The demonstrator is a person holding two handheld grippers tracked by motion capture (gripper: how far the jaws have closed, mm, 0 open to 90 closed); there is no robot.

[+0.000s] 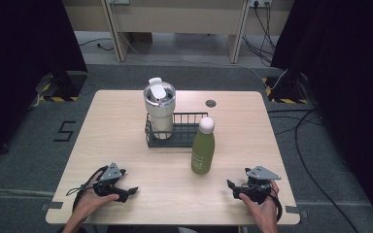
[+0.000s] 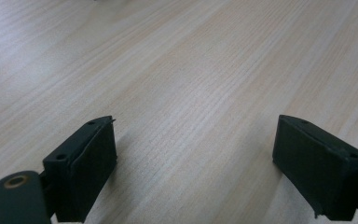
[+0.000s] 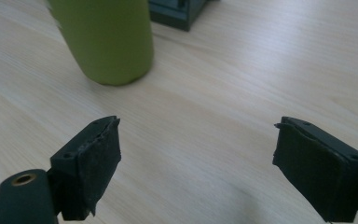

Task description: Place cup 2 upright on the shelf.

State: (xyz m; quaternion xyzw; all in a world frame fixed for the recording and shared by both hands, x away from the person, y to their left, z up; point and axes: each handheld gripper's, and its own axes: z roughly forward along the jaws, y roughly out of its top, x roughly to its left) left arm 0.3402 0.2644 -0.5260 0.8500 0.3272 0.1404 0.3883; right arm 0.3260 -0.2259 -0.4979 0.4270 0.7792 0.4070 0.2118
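Table point(image 1: 126, 116) carried a wire basket point(image 1: 184, 138) at centre w/ a steel tumbler point(image 1: 159, 104) standing in its left end. Green bottle point(image 1: 203, 148) stood upright just in front of basket's right end, outside it, nearer the right gripper point(image 1: 234, 187). Left gripper point(image 1: 128, 193) rested near front edge, well apart from bottle. Both grippers had jaws spread wide, holding nothing. Judged: start of work, approach not begun. Next move likely calls for right gripper to straddle bottle body & close squarely
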